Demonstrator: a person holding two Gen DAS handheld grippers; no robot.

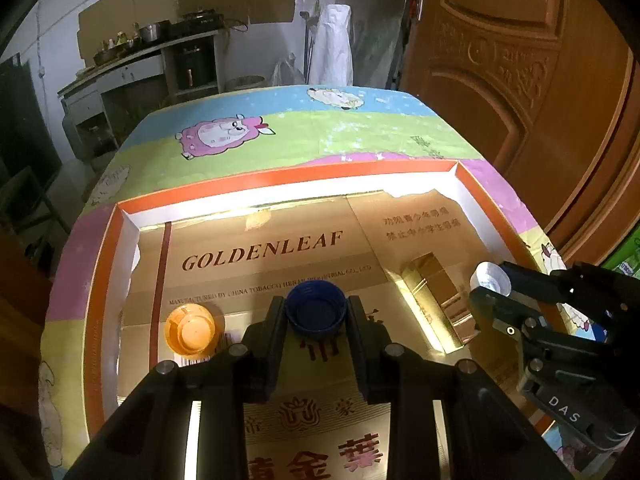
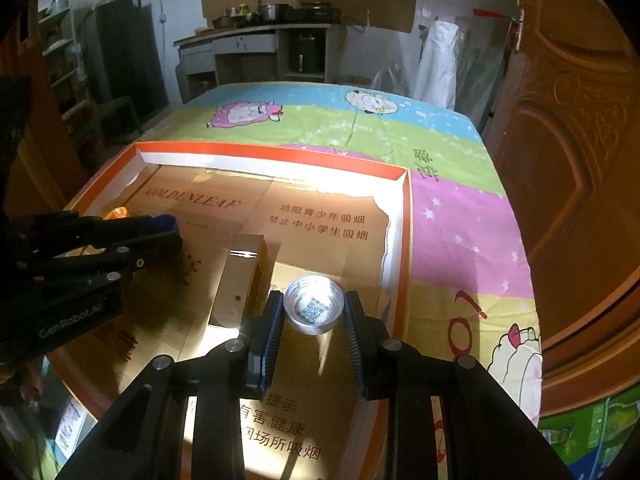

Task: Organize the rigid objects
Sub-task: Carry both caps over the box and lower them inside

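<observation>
Holding both caps above the tray [image 1: 132, 224], your left gripper [image 1: 316, 314] pinches the blue cap [image 1: 315, 310] left of the gold box [image 1: 436, 300], whose long axis runs away from you; your right gripper [image 2: 314, 306] clamps the white cap [image 2: 314, 304] right of it.

The room is dim. Strong light strikes the shallow box [image 1: 132, 224], throwing glare off its far inner wall and glossy gold floor. Fisheye bending curves the edges; corners vignette to black.

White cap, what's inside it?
The white cap, open side up in the right gripper, has a blue QR-style print inside. The print's bottom edge hides behind the near rim.
</observation>
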